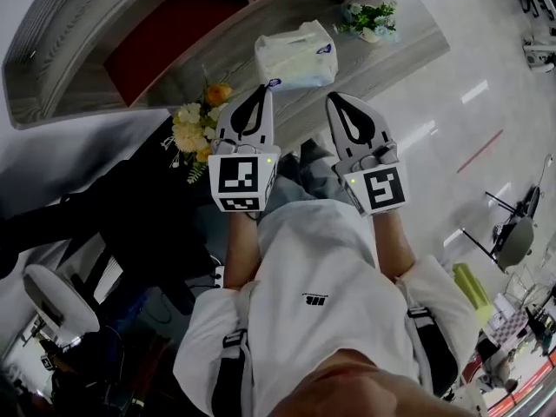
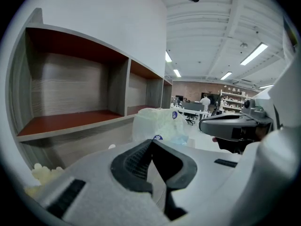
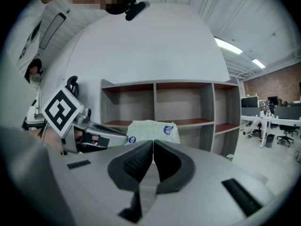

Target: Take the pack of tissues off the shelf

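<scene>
Glossy white floor (image 1: 486, 50), ceiling striplights (image 2: 254, 54)

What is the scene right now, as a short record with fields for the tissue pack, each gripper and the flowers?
tissue pack: white, lying on the grey shelf, not held
left gripper: jaws together, nothing between them, tip close to the pack, contact unclear
right gripper: jaws together, nothing between them, beside the left one, aimed toward the pack
flowers: yellow bunch left of the left gripper; small white bunch farther right on the shelf
task state: pack not yet taken
</scene>
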The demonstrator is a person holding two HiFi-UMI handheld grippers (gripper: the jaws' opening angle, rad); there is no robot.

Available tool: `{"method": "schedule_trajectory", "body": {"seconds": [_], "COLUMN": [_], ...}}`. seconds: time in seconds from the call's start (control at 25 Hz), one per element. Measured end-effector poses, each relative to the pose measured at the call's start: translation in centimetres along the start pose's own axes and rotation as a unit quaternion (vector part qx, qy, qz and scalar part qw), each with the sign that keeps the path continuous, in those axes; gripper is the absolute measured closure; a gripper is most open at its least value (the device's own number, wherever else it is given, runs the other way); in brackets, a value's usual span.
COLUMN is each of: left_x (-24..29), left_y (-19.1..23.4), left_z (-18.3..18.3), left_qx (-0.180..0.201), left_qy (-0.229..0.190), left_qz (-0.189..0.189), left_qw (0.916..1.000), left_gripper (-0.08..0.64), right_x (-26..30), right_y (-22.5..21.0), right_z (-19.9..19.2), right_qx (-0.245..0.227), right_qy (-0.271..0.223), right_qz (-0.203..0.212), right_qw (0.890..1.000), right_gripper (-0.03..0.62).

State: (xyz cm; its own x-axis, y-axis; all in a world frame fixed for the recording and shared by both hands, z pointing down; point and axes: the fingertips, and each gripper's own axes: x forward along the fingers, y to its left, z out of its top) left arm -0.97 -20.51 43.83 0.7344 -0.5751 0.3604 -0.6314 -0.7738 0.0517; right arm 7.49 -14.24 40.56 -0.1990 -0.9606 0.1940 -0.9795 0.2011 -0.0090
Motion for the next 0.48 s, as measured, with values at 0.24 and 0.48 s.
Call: {"method": "schedule_trajectory", "body": {"seconds": [0.24, 0.48], "left_x": [1.9, 3.8], "left_y": [-1.7, -3.1], "left_z": [-1.6, -3.5], "left_qx": [0.004, 0.001], "left_qy": [0.020, 0.037], "left_qz": [-0.022, -0.040], "left_qw": [0.9995, 0.9985], "left_gripper": [0.532, 0.532], "right_x": [-0.6, -0.5], "right_y": [-2.1, -3.5], "right_z": [-1.7, -3.7], "right_qx": [0.010, 0.022], "right_qy": [0.014, 0.027], "right_qz": [-0.024, -0.034], "right_qw": [1.000, 0.999], "right_gripper": [0.566, 0.566]}}
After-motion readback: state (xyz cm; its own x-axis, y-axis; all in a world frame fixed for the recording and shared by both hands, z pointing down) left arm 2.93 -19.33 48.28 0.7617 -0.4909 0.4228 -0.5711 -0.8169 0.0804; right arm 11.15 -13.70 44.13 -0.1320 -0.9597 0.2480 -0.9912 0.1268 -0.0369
